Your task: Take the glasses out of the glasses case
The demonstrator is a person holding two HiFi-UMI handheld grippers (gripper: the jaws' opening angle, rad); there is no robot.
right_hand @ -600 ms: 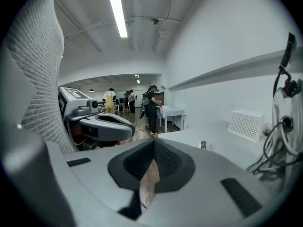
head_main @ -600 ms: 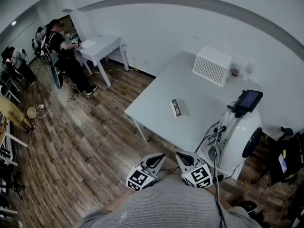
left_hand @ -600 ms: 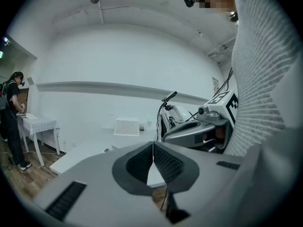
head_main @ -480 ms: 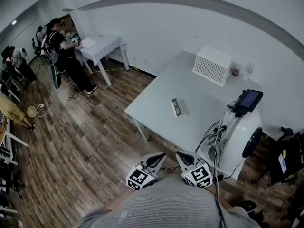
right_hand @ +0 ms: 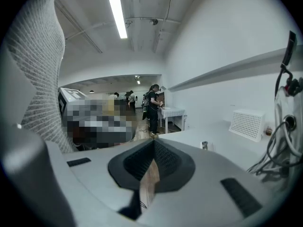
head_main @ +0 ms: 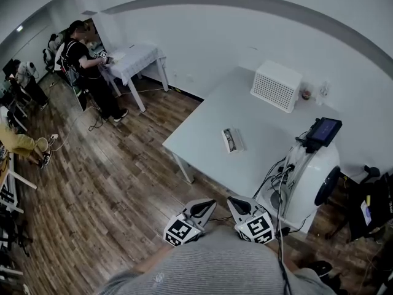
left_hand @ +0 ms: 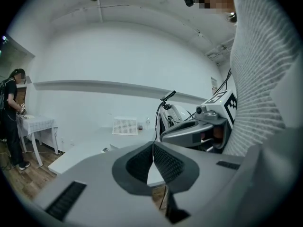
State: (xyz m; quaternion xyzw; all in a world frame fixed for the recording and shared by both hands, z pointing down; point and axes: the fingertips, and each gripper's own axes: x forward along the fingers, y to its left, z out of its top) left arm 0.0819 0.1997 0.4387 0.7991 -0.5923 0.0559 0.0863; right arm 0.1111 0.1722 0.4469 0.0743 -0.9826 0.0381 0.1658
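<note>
The glasses case [head_main: 232, 140] is a small pale oblong with a dark strip along its middle. It lies alone near the middle of the white table [head_main: 209, 121]. The same case shows tiny in the left gripper view [left_hand: 105, 149] and the right gripper view [right_hand: 204, 145]. Both grippers hang close to my body, well short of the table's near edge. My left gripper [head_main: 205, 206] [left_hand: 153, 148] has its ribbed pads pressed together with nothing between them. My right gripper [head_main: 237, 203] [right_hand: 154, 145] is likewise shut and empty, and wood floor shows below its pads.
A white perforated box [head_main: 276, 85] and two small jars [head_main: 311, 93] stand at the table's far end. A white machine with cables and a small screen [head_main: 324, 129] stands at the table's right. A person [head_main: 89, 66] stands at a far table [head_main: 132, 59] back left.
Both grippers and the case have stayed where they were. The person at the far table has shifted slightly.
</note>
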